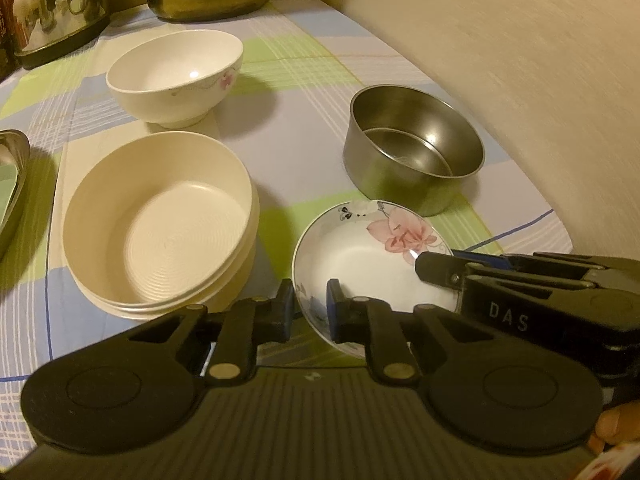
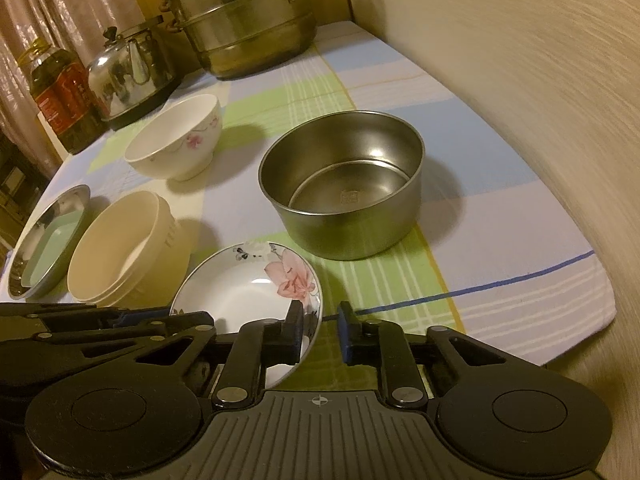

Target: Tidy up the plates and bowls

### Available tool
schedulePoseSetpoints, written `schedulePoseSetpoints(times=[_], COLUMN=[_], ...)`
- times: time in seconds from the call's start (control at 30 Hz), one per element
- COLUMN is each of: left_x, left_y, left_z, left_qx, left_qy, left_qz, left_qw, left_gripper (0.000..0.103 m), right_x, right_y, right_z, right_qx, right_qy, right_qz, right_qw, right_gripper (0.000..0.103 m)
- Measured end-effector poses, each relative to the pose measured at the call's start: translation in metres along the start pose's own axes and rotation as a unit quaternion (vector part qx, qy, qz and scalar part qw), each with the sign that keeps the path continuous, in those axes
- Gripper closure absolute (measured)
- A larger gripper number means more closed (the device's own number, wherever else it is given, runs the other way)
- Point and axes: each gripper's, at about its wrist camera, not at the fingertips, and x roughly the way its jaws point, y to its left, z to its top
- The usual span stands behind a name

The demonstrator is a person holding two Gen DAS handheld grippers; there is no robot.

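A small white dish with a pink flower (image 1: 372,260) (image 2: 248,284) is held tilted above the checked tablecloth. My left gripper (image 1: 310,312) straddles its near-left rim, jaws close around it. My right gripper (image 2: 320,332) straddles the opposite rim; a small gap shows on the outer side. The right gripper's fingers (image 1: 440,268) show in the left view. A stack of cream bowls (image 1: 160,224) (image 2: 120,248) stands left of the dish. A white flowered bowl (image 1: 176,76) (image 2: 176,142) and a steel bowl (image 1: 412,152) (image 2: 344,184) stand farther off.
A steel tray (image 2: 48,240) (image 1: 12,184) lies at the left. A kettle (image 2: 128,72), an oil bottle (image 2: 60,92) and a large steamer pot (image 2: 244,20) stand at the back. A beige wall (image 2: 540,100) borders the table's right side.
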Motion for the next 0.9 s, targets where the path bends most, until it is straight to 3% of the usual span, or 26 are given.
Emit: schedulePoseSetpoints(times=[0.07,0.53,0.9], left_x=[0.000,-0.016,-0.062], left_y=[0.000,0.005,0.019], left_z=[0.000,-0.006,-0.014], left_qx=[0.000,-0.010,-0.021], left_qy=[-0.001,-0.004,-0.043], left_qz=[0.000,-0.009,-0.013], left_qw=[1.0000,0.9999,0.9988], left_gripper=[0.089,0.094,0.094], right_x=[0.000,-0.013,-0.047], right_y=[0.003,0.007,0.027], right_z=[0.000,0.000,-0.002], right_qx=[-0.006,0.010,0.015], right_qy=[-0.002,0.004,-0.004], right_qz=[0.000,0.006,0.033], right_qw=[1.000,1.000,0.999], right_gripper=[0.093,0.096,0.096])
